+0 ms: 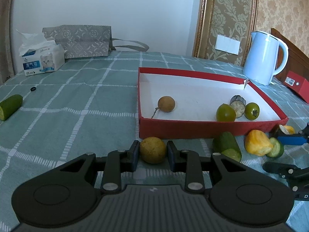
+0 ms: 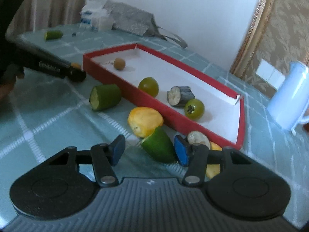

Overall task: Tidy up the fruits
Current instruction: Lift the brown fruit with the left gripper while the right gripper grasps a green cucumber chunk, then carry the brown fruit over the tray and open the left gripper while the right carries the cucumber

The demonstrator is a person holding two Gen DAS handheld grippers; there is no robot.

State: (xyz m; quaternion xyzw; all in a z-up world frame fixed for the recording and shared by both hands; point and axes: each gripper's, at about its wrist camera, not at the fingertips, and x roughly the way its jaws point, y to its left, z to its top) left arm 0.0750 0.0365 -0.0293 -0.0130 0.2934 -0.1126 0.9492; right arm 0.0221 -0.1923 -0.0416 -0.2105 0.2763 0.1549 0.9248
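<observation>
My left gripper [image 1: 153, 147] is shut on a round yellow-brown fruit [image 1: 153, 150] on the cloth, just in front of the red box [image 1: 193, 129]. The box holds a brown stemmed fruit [image 1: 166, 104], two green tomatoes [image 1: 226, 112] and an eggplant piece [image 1: 238, 104]. My right gripper [image 2: 149, 151] stands partly open around a cucumber piece [image 2: 160, 148]. Its right pad touches the piece and its left pad is apart from it. A yellow fruit chunk [image 2: 144, 120] and another cucumber piece [image 2: 105, 99] lie beside the box wall [image 2: 108, 71].
A pale blue kettle [image 1: 264, 58] stands behind the box at the right, with a small red case [image 1: 297, 89] beside it. A tissue pack [image 1: 42, 60] and grey bag [image 1: 83, 40] sit at the back left. A cucumber piece [image 1: 10, 107] lies far left.
</observation>
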